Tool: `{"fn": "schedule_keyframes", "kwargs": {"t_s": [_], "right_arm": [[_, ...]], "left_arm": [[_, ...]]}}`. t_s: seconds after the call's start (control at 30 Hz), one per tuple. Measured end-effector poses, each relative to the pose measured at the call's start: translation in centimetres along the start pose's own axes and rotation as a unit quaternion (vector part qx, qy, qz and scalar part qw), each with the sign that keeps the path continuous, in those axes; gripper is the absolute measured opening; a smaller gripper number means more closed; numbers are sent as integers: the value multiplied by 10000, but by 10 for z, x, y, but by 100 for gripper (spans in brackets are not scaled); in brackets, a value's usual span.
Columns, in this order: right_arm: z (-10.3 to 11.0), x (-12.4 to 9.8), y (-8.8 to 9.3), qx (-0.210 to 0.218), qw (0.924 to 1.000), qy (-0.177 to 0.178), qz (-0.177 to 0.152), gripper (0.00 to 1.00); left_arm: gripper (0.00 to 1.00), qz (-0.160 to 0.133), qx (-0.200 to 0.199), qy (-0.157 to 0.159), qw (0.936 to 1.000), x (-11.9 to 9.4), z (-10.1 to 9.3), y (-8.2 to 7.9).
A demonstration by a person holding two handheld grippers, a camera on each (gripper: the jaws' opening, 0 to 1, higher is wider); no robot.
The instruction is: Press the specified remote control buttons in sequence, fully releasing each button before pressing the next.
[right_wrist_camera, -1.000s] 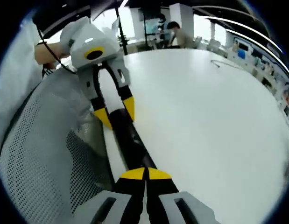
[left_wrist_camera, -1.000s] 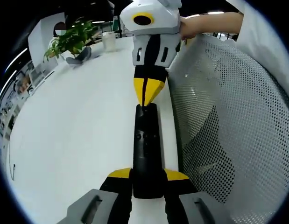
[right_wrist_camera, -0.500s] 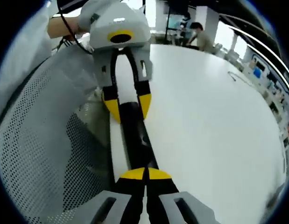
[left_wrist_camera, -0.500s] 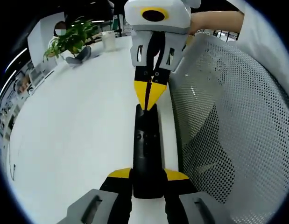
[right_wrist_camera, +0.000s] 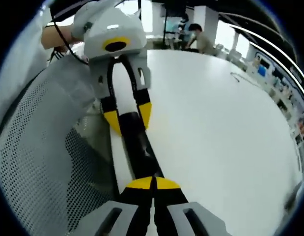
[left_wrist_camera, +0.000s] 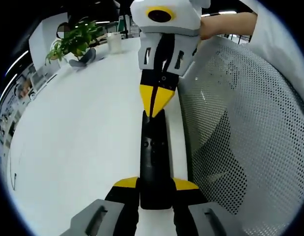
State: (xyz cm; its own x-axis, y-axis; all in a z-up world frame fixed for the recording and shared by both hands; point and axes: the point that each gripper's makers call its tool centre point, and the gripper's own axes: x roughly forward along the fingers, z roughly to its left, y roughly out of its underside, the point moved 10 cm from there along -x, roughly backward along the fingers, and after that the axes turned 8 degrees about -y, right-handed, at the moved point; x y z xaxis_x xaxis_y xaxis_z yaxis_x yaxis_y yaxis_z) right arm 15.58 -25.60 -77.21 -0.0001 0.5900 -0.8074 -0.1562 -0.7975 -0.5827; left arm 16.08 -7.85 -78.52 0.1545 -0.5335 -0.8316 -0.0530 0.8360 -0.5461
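The black remote control is lying along the edge of the white table, just beside a white mesh chair back. The left gripper is holding the near end of the remote between its yellow-tipped jaws. The right gripper is keeping its jaws closed together, with the tips touching the far end of the remote. A green plant is standing at the far side of the table.

In the right gripper view, the right gripper is resting its closed tips on the remote control, and the left gripper is clamping the other end.
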Motion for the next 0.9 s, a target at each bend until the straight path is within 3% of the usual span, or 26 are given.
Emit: {"fn": "schedule_keyframes", "kwargs": {"t_s": [0.13,0.2,0.23,0.27,0.33,0.67,0.77,0.8,0.83,0.9], "right_arm": [[-1,4,-5,-73,9999,-84,1,0],[-3,7,-4,-242,9993,-124,276,0],[-4,9,-7,-517,9984,-144,163,0],[-3,9,-5,-350,9989,-126,292,0],[-4,9,-6,-745,9963,-233,359,0],[-5,10,-12,-921,9927,-309,720,0],[-5,9,-8,-521,9975,-261,405,0],[-6,8,-6,-8,9995,-265,191,0],[-7,7,-4,185,9994,-271,86,0],[-5,5,-2,51,9997,-232,80,0]], "left_arm": [[24,6,5,7,10000,0,0,0],[24,3,6,9,10000,0,0,0],[24,4,5,6,10000,0,0,0],[24,6,0,6,10000,0,0,0],[24,1,4,7,10000,0,0,0],[24,45,35,6,10000,0,0,-1],[24,59,65,35,10000,0,1,-1],[24,62,66,39,10000,0,1,-1],[24,63,69,38,9999,0,1,-1],[24,49,61,29,10000,0,1,0]]}}
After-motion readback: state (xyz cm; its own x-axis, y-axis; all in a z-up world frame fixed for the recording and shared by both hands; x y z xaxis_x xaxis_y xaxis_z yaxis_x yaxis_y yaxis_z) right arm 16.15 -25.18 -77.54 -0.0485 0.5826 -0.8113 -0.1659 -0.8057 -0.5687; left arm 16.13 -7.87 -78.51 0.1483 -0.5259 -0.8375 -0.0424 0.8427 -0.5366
